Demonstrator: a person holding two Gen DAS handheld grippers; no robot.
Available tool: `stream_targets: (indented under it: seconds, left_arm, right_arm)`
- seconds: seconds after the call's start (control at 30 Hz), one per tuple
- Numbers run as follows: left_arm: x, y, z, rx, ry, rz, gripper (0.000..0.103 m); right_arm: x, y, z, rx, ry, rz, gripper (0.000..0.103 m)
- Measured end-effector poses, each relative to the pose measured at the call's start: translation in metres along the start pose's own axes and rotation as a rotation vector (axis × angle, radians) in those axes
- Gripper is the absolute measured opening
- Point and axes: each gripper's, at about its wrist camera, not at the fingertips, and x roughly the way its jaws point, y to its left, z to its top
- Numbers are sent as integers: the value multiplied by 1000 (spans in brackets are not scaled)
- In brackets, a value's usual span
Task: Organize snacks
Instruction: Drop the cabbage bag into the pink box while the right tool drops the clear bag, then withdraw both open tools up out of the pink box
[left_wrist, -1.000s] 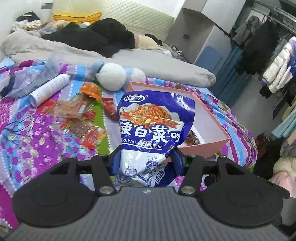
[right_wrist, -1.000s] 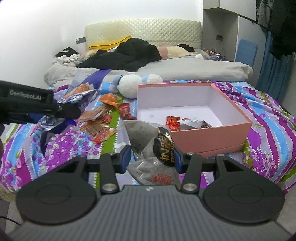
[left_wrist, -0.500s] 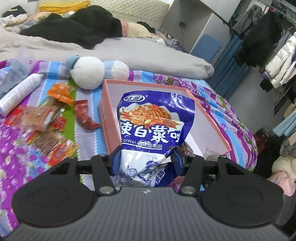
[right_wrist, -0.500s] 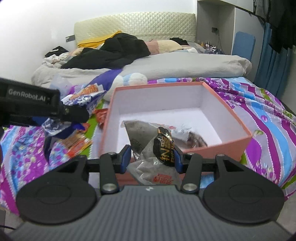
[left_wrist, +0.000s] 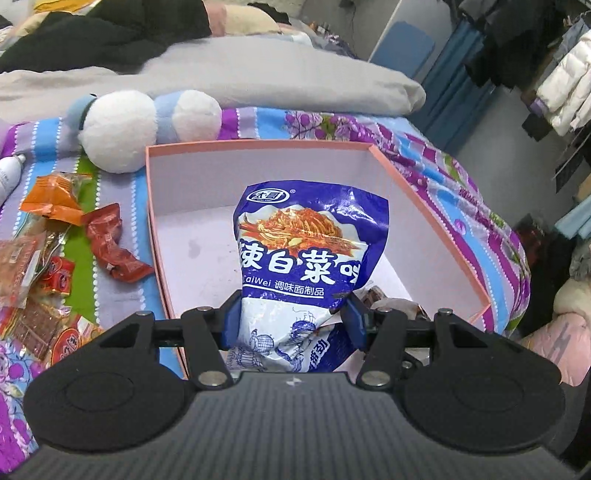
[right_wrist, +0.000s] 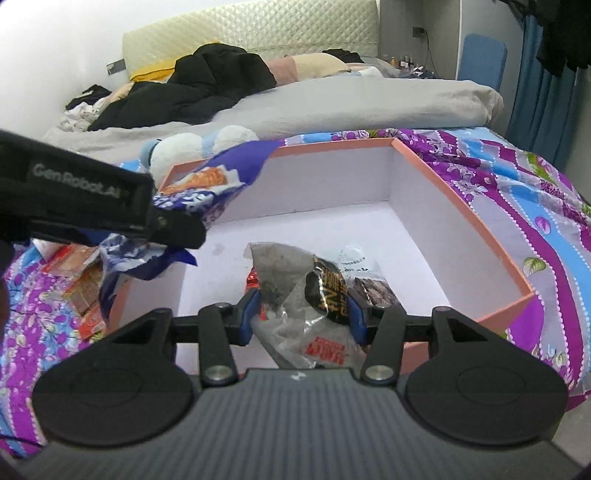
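Moved since a second ago: both grippers, then short of the pink box (left_wrist: 424, 206) at its near edge, now hang over its open interior, each keeping its packet.

- Left gripper (left_wrist: 293, 319): blue pads pressed on the lower part of a blue-and-white snack bag (left_wrist: 306, 254), held upright above the box floor. Grip unchanged.
- Right gripper (right_wrist: 301, 315): closed on a crumpled grey snack packet (right_wrist: 295, 295) with a black-and-gold label, above the near right part of the box. Grip unchanged.
- Box contents: a dark wrapped snack (right_wrist: 371, 291) and a small red packet (right_wrist: 253, 277) on the white floor, as before.
- Loose snacks (left_wrist: 44, 273): red and orange packets on the purple floral bedspread (right_wrist: 546, 236), left of the box, not shifted.
- Plush toy (left_wrist: 122, 129): white and blue, just behind the box's far left corner.
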Motion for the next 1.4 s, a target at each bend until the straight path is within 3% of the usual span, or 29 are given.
stream_targets:
  seconds: [0.13,0.27,0.33,0.4,0.67,1.1,1.4]
  left_arm:
    - [4,11,2,-26,6,14,63]
    - [-2,20,2,-50,2,-5,74]
    - [-7,20,3,-41,-9,0,75]
    - [-14,20,5,-32,-21,2,75]
    - [-66,15,-3,-3,-86,2,75]
    - [-175,12,-63,13,-187,17,75]
    - [-224,17,-112,6,-220,40,75]
  right_arm:
    - [8,2,3,-12,1,1,52]
    - [12,6,6,-51,13,24,53]
    - [12,11,7,-69,12,28,65]
    - [10,14,9,-70,4,32,71]
    - [-19,23,15,-64,-50,47,71]
    - [-100,53,-8,-48,-146,75,71]
    - [-143,70,-31,-45,-182,102,71]
